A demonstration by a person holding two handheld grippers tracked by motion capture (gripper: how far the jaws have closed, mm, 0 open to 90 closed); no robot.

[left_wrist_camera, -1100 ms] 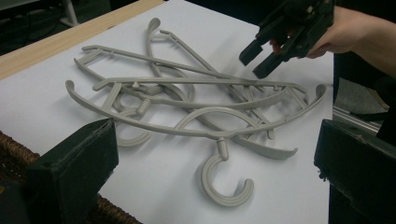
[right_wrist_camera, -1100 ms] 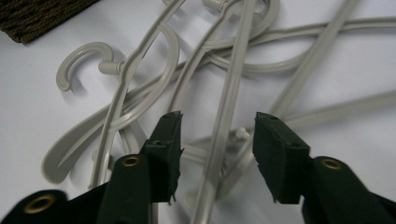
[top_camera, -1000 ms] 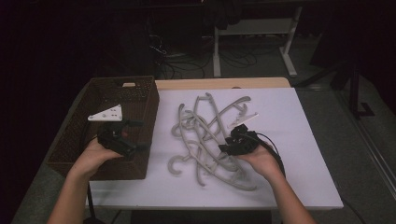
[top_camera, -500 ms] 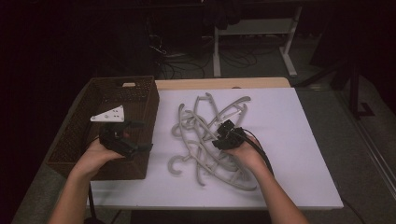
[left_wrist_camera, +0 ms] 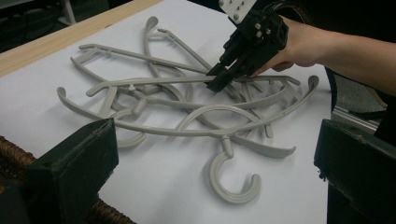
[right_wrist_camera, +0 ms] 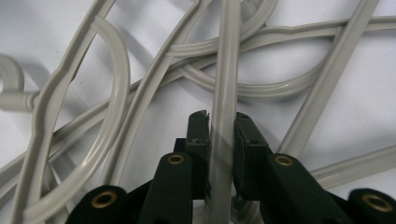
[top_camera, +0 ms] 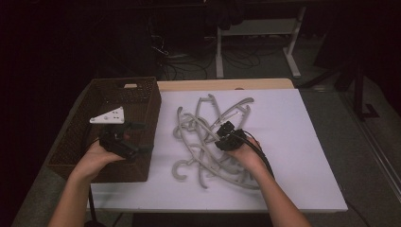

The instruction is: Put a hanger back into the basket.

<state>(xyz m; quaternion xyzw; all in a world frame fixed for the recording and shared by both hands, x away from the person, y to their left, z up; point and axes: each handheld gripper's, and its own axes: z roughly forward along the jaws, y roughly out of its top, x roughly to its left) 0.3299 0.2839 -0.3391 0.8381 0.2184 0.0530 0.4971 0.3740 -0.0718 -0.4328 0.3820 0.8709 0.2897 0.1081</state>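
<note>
Several grey plastic hangers [top_camera: 203, 142] lie tangled in a pile on the white table top [top_camera: 293, 142]. My right gripper [top_camera: 221, 134] reaches into the pile from the right. In the right gripper view it [right_wrist_camera: 222, 126] is shut on the straight bar of one hanger [right_wrist_camera: 227, 65], which runs up between its jaws. The left gripper view shows the same grip [left_wrist_camera: 218, 80] on a long bar [left_wrist_camera: 154, 81]. My left gripper [top_camera: 135, 141] hovers over the right side of the brown wicker basket [top_camera: 78, 142]; its jaws [left_wrist_camera: 212, 163] stand wide open with nothing between them.
The basket's woven rim [left_wrist_camera: 9, 149] lies just below the left gripper. A hook-ended hanger [left_wrist_camera: 233, 179] lies nearest the basket. A wooden strip [top_camera: 222, 84] runs along the table's far edge, with desk legs and cables on the dark floor beyond.
My right gripper has moved left and forward into the hanger pile and now grips a bar. The left hand has stayed over the basket.
</note>
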